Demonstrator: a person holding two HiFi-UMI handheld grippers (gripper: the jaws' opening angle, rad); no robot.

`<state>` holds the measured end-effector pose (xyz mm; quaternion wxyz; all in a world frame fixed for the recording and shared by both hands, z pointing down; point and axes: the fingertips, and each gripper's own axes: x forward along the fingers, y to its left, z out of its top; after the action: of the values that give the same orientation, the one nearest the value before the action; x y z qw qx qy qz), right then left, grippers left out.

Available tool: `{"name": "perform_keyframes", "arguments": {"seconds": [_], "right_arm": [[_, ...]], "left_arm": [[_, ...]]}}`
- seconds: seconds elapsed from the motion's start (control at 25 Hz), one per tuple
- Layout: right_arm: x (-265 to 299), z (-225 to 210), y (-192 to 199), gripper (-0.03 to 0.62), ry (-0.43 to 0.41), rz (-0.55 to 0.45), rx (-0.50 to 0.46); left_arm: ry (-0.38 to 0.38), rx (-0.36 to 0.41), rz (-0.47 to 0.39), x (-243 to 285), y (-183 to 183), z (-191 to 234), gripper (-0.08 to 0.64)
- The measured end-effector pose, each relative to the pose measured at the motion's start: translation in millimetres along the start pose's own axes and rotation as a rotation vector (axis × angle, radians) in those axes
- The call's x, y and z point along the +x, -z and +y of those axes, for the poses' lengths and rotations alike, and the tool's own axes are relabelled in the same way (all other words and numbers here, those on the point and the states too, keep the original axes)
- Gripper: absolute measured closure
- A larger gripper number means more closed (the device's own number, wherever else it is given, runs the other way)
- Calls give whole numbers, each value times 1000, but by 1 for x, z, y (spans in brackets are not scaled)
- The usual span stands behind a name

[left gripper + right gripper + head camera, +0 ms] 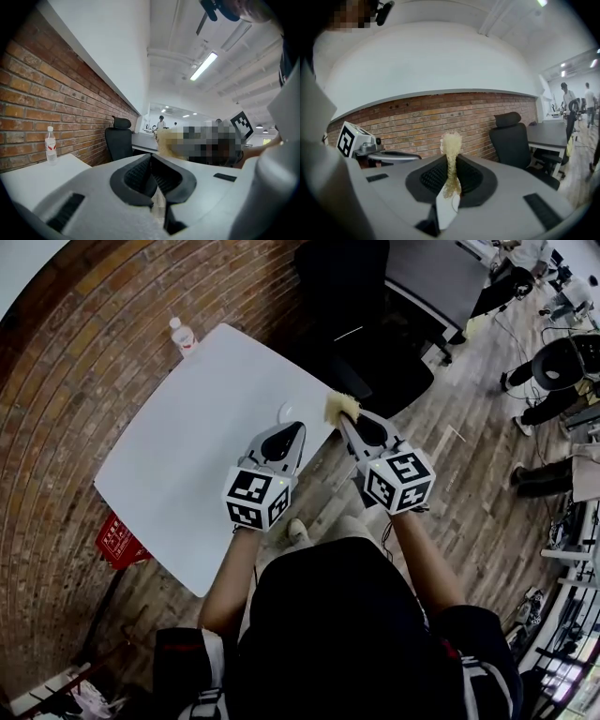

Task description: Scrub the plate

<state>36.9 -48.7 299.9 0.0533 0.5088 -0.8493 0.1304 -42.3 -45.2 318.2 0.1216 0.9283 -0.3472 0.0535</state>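
Observation:
My right gripper is shut on a yellow scrub sponge. The sponge's tuft sticks up past the fingertips, and it also shows in the left gripper view as a yellow sponge. My left gripper is shut, with nothing visible between its pads. A small pale round thing, possibly the plate, lies on the white table just beyond the left fingertips; it is too faint to be sure. Both grippers hover side by side at the table's near right edge. The left gripper shows at the left of the right gripper view.
A clear water bottle stands at the table's far corner by the brick wall. A black office chair sits beyond the table. A red box is on the floor at the left. People are at the far right.

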Motion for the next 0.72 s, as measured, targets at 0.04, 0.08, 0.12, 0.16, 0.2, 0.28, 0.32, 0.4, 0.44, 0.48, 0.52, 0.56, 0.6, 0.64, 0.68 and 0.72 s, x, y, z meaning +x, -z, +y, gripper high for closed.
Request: {"name": "perform_keyframes", "arguments": {"seconds": [0.04,0.08,0.12,0.16,0.2,0.28,0.32,0.4,0.44,0.48,0.52,0.56,0.6,0.64,0.68,0.72], "right_arm": [[3,0,0,552,0,1,1],[5,1,1,552,0,4,2],[8,1,2,552,-1,6,1],[10,1,3,552,-1,9,2],[12,0,4,552,-1,11,3],[15,-2,5,552,0,15,7],[16,-4,6,552,1,18,8],[18,-8,6,552,2,22,11],[20,-10,7,552,2,24,13],[22,-12,7,552,1,26,15],[24,-14,8,552,-1,29,18],[27,-17,9,552,-4,32,21],[31,-20,11,552,-7,36,25],[35,-22,13,552,-12,42,30],[38,-25,14,552,-17,48,33],[42,-27,16,552,-22,56,36]], "left_arm": [[0,-2,0,0,0,3,540],[0,-3,1,1,0,6,540],[1,-4,4,1,1,8,540],[3,-6,8,2,3,9,540],[4,-6,14,3,5,11,540],[6,-9,24,6,8,13,540],[7,-11,28,8,9,14,540],[11,-16,35,11,11,15,540],[12,-17,40,13,13,15,540],[11,-18,44,15,14,17,540],[9,-20,48,18,15,19,540],[5,-23,52,21,17,21,540],[1,-26,57,24,18,24,540],[-5,-28,62,27,20,28,540],[-10,-31,68,30,22,31,540],[-15,-34,74,33,23,34,540]]}}
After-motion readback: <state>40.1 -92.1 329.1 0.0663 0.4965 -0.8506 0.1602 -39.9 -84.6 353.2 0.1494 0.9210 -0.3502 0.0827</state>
